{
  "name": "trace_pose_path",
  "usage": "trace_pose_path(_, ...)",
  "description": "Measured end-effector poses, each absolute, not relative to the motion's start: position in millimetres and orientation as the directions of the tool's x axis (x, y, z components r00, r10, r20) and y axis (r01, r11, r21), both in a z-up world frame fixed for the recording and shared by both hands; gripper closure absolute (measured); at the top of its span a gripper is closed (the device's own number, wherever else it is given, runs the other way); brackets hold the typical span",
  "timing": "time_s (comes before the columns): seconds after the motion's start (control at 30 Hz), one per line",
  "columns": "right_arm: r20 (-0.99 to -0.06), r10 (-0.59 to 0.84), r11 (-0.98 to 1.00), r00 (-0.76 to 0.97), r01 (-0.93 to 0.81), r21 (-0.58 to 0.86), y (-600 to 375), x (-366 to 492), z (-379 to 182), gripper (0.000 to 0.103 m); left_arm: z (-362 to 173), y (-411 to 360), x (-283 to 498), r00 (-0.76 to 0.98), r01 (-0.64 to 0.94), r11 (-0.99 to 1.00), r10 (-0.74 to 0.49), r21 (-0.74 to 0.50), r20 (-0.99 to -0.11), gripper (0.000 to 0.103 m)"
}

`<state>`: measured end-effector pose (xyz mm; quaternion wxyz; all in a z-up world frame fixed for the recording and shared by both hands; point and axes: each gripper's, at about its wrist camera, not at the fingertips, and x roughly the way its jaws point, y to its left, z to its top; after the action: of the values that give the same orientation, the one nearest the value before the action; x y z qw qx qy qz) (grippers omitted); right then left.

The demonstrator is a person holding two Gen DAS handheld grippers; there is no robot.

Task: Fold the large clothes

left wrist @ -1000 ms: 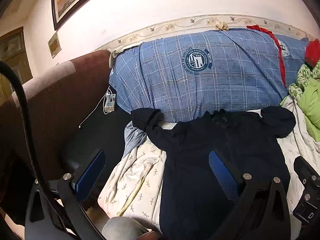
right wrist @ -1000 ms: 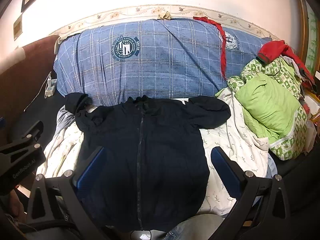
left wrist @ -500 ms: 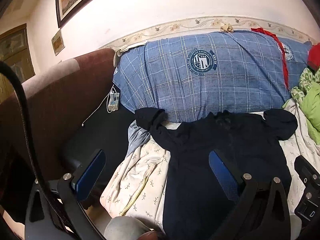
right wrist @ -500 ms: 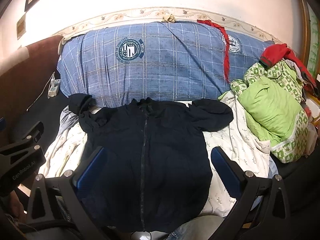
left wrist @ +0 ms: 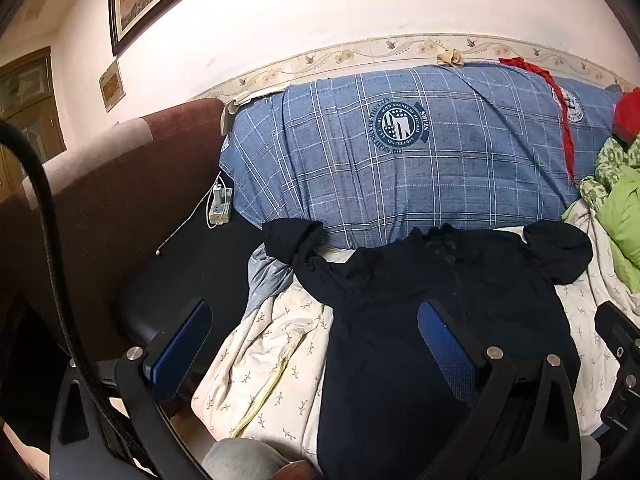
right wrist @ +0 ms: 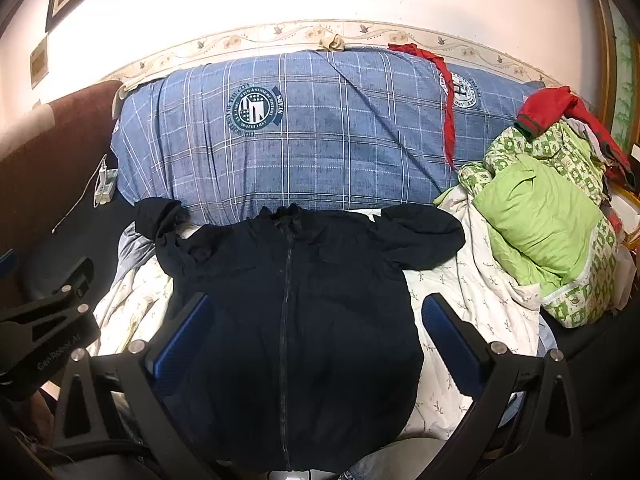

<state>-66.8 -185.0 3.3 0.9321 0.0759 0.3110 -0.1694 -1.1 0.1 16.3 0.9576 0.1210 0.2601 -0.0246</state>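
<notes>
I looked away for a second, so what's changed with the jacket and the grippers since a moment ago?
Only the views drifted slightly; nothing was gripped or released. The dark jacket lies spread, front up, as before. Left gripper and right gripper remain open above it.

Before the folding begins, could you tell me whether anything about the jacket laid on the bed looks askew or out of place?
Mostly it lies flat, zip up, but the dark jacket is uneven: one sleeve is bunched and curled up against the blue plaid bedding, while the other sleeve spreads flat on the white sheet. Both grippers hover open above it.
</notes>
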Motion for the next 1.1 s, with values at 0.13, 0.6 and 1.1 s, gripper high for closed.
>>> trace_pose_path(0.13, -0.608, -0.270, 0.930, 0.747, 0.367, 0.037, -188.9, -64.2, 3.3, 0.000, 12.8, -3.1, 3.2, 0.860, 0.107, 0.970, 0.020, 0.219, -0.510, 0.000)
trace_pose_path(0.6, -0.621, -0.268, 0.928, 0.737, 0.369, 0.038, -193.3, -56.1, -2.5, 0.000, 9.7, -5.2, 10.9, 0.855, 0.109, 0.970, 0.019, 0.216, -0.519, 0.000)
trace_pose_path(1.1, -0.613, -0.275, 0.924, 0.741, 0.380, 0.043, -192.9, -58.7, -3.6, 0.000, 5.5, -2.3, 10.6, 0.856, 0.114, 0.971, 0.012, 0.211, -0.517, 0.000)
